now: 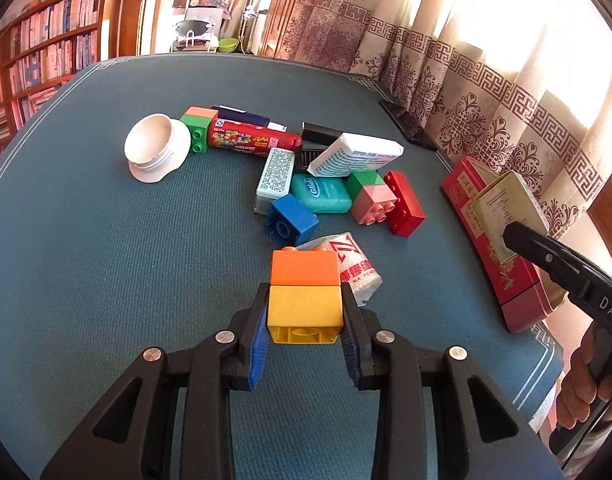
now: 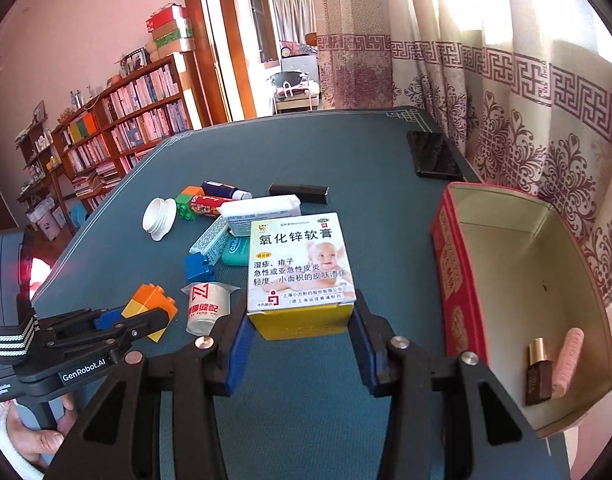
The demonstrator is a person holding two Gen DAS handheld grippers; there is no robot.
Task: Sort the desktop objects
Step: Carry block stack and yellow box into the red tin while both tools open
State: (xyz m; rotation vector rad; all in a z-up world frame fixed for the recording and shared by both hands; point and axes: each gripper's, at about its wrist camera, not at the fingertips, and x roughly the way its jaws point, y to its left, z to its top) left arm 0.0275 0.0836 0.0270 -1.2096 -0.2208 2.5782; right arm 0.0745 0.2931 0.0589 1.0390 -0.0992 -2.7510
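Only the right wrist view looks into the red box (image 2: 458,280), where a small brown bottle (image 2: 539,372) and a pink ribbed thing lie. The right gripper (image 2: 300,320) clamps a zinc oxide ointment carton (image 2: 300,264) (baby's face on front) beside that box. The left gripper (image 1: 305,312) pinches a stacked orange-and-yellow block (image 1: 305,288) above the blue table (image 1: 106,260).

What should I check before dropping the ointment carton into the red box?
1. Right hand-held gripper shut on the white-and-yellow ointment carton: ok.
2. Carton over the open red cardboard box: not ok, it sits left of the box.
3. Free space in the box beside the small brown bottle and pink ribbed item: ok.
4. Left hand-held gripper shut on the orange-and-yellow toy brick stack: ok.
5. Carton flaps closed: cannot tell.
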